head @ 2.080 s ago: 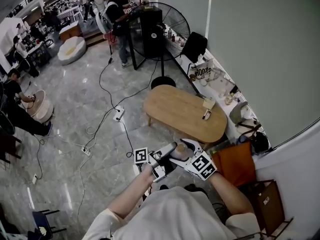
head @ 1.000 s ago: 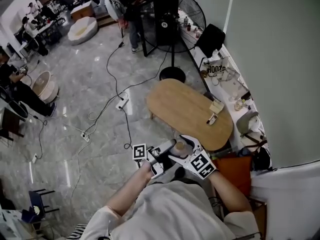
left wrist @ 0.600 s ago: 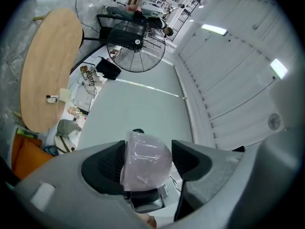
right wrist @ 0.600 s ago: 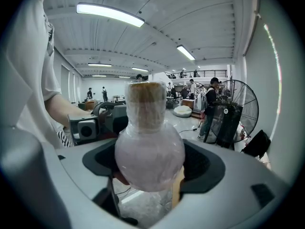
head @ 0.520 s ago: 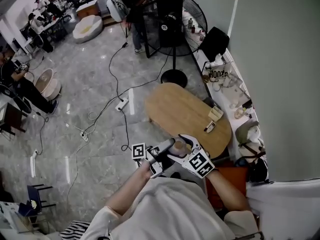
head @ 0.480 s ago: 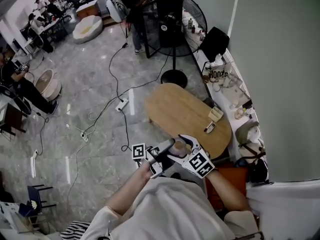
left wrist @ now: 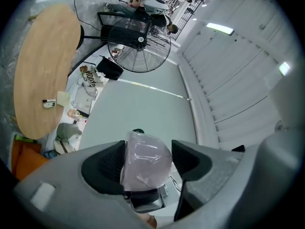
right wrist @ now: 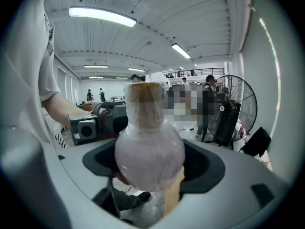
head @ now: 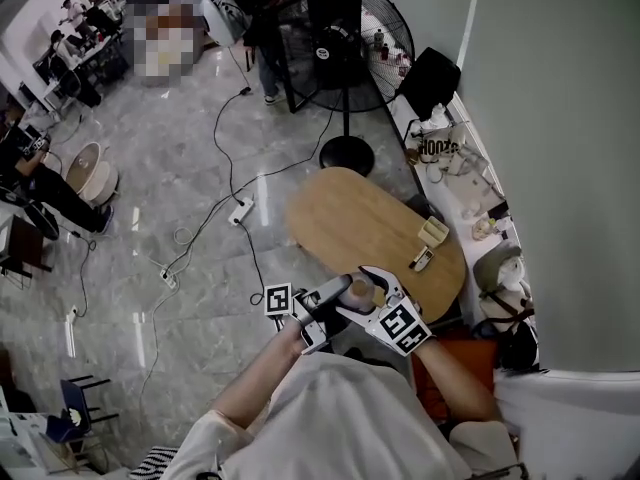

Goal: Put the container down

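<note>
The container (right wrist: 149, 147) is a round-bodied bottle with a brown cork top, wrapped in clear film. In the right gripper view it stands upright, and my right gripper (right wrist: 150, 165) is shut on its bulb. My left gripper (left wrist: 148, 162) comes from the other side, with the same pale bulb (left wrist: 147, 160) between its jaws. In the head view both grippers meet in front of my chest, left gripper (head: 335, 293) and right gripper (head: 368, 295), with the container (head: 361, 293) between them. They hang over the near end of the oval wooden table (head: 350, 223).
A small pale box (head: 433, 231) and a dark small object (head: 420, 259) lie on the table's right end. A big standing fan (head: 340, 28) is behind the table. Cables and a power strip (head: 238, 211) cross the floor at left. An orange bag (head: 445, 373) sits by my right arm.
The view has drifted toward the table, and its near end now lies just beyond the grippers. Both grippers still hold the container together in the same pose.
</note>
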Motion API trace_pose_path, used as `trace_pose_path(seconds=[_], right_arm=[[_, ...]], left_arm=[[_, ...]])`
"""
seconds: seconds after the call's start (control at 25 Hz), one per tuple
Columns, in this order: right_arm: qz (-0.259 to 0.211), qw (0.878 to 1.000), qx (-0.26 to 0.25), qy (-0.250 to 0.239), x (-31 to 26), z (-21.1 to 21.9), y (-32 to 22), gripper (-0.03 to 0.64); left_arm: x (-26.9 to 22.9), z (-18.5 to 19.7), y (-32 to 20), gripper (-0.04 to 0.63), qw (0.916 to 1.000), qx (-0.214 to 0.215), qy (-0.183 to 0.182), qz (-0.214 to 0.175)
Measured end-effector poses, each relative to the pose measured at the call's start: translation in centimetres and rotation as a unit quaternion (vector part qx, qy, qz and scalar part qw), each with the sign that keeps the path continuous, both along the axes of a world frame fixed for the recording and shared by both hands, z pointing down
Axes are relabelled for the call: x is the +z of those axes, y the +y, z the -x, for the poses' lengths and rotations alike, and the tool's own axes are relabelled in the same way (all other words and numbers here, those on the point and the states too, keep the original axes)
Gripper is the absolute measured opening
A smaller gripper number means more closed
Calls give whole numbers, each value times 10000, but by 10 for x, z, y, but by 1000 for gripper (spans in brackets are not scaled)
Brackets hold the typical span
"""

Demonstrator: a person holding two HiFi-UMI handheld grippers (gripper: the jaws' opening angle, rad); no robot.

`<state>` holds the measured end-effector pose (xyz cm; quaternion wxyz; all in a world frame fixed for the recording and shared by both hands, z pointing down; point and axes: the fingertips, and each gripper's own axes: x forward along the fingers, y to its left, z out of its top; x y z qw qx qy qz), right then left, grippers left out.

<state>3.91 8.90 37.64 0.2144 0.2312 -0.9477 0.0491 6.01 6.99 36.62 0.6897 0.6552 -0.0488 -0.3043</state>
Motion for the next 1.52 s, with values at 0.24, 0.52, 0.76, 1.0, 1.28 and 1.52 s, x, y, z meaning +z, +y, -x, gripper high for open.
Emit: trace_pose_path(seconds=[0.24,0.52,0.76,1.0,1.28,1.52], right_arm=[[77,9996,283,36,13,20,-66,392],[116,9969,773,-32,24,52,-157,391],[376,9925,1164,-68,53,76,-222,391],[585,9889,1361,-83,84,82,-272,391],[821,9880,1304,-40,129,77,-312,391],[1052,9884,1087,-157,178,54,-351,391]], left_arm=[[13,19,-64,298,9994,328,2,133],[24,48,-153,298,9963,835,-9,187],[55,72,-216,298,9912,1258,-94,390],[87,76,-265,299,9871,1486,-146,580],[132,73,-306,301,9879,1285,-181,849],[181,52,-346,301,9885,980,-460,1054]])
